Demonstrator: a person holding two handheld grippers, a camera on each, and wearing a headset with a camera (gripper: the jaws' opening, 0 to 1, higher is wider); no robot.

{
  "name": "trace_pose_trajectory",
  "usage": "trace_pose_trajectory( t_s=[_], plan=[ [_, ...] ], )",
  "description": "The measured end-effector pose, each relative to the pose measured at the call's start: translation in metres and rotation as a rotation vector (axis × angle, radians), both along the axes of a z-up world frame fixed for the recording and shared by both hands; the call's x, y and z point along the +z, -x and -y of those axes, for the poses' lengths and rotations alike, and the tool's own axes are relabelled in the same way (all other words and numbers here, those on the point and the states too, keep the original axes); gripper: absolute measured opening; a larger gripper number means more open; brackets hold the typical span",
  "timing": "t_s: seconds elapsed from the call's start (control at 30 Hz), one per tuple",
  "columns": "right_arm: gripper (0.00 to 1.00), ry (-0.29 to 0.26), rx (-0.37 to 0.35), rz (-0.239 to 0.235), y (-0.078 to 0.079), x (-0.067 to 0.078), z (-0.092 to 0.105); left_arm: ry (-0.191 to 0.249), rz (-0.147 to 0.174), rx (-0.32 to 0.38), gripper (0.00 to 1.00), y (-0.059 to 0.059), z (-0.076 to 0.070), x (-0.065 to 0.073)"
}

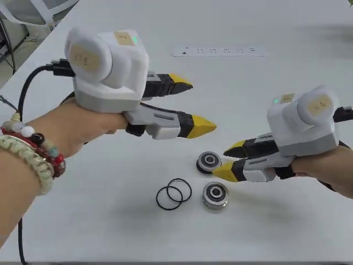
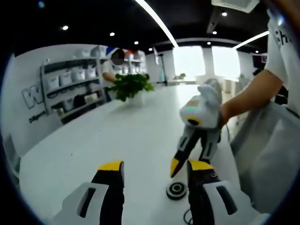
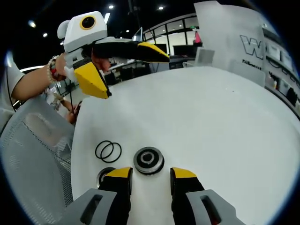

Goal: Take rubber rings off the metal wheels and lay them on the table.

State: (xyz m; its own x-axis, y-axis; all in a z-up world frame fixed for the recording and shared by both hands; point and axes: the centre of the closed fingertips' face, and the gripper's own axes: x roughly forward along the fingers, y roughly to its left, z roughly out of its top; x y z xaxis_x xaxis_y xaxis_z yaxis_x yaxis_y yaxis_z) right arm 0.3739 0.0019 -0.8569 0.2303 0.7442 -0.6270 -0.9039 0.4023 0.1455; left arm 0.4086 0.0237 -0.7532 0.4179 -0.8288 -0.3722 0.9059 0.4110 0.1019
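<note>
The right gripper [image 3: 151, 173] is standing partly open, its two yellow-tipped jaws a moderate gap apart and gripping nothing. One metal wheel [image 3: 148, 160] is lying flat on the white worktop [image 3: 225, 122] just ahead of that gap, centred between the tips. Whether the tips are touching it cannot be told. A second wheel [image 1: 215, 196] is lying flat near the first, on the person's side of it. In the head view it is sitting just below the right gripper's nearer jaw, and in the right gripper view it is peeking out half hidden behind the left-hand jaw. Two black rubber rings [image 1: 174, 193] are lying loose on the worktop, overlapping each other, just to the left of the second wheel and apart from both grippers.

The left gripper [image 1: 198, 105] is hovering above the worktop with its jaws spread wide and empty. Its tips are pointing toward the right gripper, up and to the left of the first wheel in the head view.

A white power strip [image 1: 218, 51] is lying farther back on the worktop, well apart from the wheels. Beaded bracelets [image 1: 27, 146] are circling the person's left wrist, and a black cable [image 1: 27, 88] is trailing from the left gripper.
</note>
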Motion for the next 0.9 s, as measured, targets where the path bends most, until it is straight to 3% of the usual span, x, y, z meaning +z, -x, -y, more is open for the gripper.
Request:
trace_pose_trajectory(
  t_s=[0.17,0.33,0.43,0.77,0.9],
  plan=[
    [0.29,-0.011,-0.004,-0.004,0.000,0.000,-0.001,-0.028,-0.027,-0.046,0.48,0.010,0.010,-0.025],
    [0.27,-0.015,0.010,-0.005,0.003,-0.001,-0.004,-0.040,-0.046,-0.021,0.39,0.015,0.013,-0.049],
    [0.28,-0.007,0.018,-0.005,0.005,-0.003,-0.005,-0.044,-0.043,-0.015,0.33,0.019,0.013,-0.057],
    [0.27,0.000,0.024,0.003,0.006,-0.004,-0.007,-0.042,-0.096,-0.019,0.26,0.025,0.019,-0.071],
    [0.26,0.007,0.033,0.006,0.008,-0.007,-0.007,-0.077,-0.111,-0.023,0.23,0.026,0.021,-0.086]
  ],
)
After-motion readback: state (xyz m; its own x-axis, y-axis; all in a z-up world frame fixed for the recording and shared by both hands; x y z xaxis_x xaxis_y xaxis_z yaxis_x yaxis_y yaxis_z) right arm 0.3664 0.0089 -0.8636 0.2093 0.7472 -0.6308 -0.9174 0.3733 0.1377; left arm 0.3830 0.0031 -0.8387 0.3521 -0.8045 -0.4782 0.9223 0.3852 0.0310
